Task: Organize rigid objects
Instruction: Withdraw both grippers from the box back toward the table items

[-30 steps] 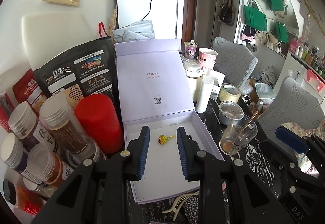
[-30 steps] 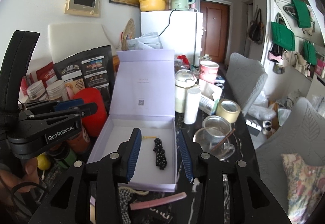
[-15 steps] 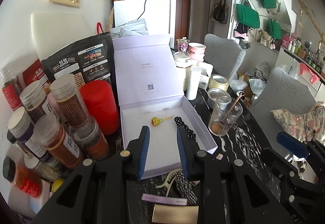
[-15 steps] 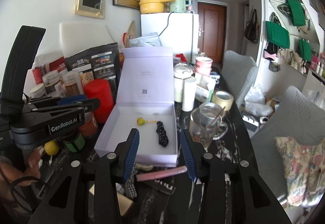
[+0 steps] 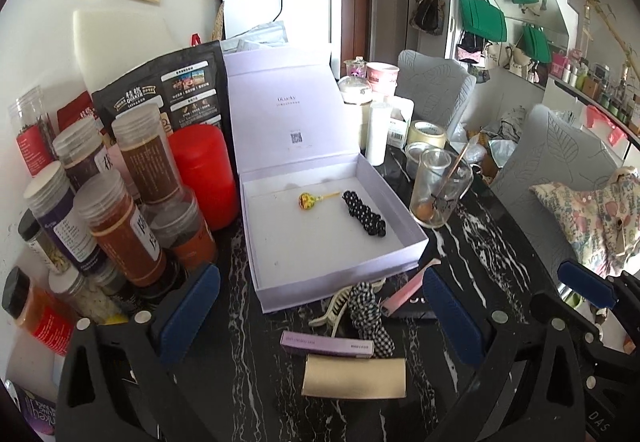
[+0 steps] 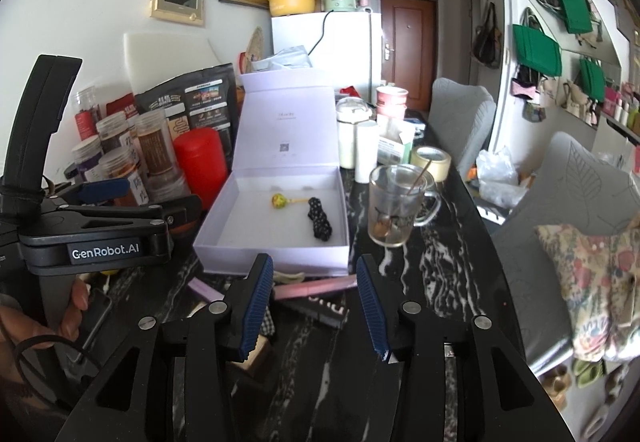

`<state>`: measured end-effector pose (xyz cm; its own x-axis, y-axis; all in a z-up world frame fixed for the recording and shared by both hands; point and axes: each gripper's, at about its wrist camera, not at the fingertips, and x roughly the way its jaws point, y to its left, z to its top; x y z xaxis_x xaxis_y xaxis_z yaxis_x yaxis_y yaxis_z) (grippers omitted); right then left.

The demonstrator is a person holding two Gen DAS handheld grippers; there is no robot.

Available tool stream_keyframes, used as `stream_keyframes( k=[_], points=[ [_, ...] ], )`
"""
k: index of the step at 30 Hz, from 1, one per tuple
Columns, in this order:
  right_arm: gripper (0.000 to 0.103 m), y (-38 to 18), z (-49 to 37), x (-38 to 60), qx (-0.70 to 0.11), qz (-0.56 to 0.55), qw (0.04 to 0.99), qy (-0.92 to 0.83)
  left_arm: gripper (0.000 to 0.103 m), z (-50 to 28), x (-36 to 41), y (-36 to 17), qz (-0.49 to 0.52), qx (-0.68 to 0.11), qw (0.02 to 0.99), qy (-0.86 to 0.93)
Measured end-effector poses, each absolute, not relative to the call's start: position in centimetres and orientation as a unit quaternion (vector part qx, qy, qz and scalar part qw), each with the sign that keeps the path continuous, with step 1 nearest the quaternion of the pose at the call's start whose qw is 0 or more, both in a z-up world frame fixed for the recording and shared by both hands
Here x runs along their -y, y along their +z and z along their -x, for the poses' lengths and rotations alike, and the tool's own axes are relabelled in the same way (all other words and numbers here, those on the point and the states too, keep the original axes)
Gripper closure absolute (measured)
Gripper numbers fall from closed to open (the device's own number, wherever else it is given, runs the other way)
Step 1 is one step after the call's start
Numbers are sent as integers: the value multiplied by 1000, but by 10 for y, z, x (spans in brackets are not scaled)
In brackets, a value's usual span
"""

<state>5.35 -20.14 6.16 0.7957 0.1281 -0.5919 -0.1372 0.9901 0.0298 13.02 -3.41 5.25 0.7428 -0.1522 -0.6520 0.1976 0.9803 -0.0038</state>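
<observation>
An open lilac box (image 5: 276,274) (image 6: 224,238) lies on the black marble table. Inside it are a yellow lollipop (image 5: 307,200) (image 6: 279,200) and a black dotted scrunchie (image 5: 363,217) (image 6: 319,219). In front of the box lie a cream claw clip (image 5: 329,312), a checked scrunchie (image 5: 370,316), a pink flat stick (image 5: 408,288) (image 6: 316,288), a purple slim box (image 5: 326,342) and a gold card (image 5: 354,377). My left gripper (image 5: 320,314) is wide open and empty above these. My right gripper (image 6: 316,302) is open and empty, just short of the box's front.
Several spice jars (image 5: 120,201) and a red canister (image 5: 202,173) stand left of the box. A glass mug with a spoon (image 5: 436,187) (image 6: 394,207), a tape roll (image 5: 426,133) and white containers stand to the right. Grey chairs (image 5: 560,169) are beyond the table edge.
Both grippers have pulled back from the box toward me. My left gripper has opened wide. The black scrunchie now lies in the box beside the lollipop.
</observation>
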Motion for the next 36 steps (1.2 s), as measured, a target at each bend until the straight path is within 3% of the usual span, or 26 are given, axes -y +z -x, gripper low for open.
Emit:
stream_keyframes(
  k=[36],
  points=[
    [57,-27,-42,208,-374,-62,925,36,0,-138,27,-52,-31,-417,893,-166]
  ],
)
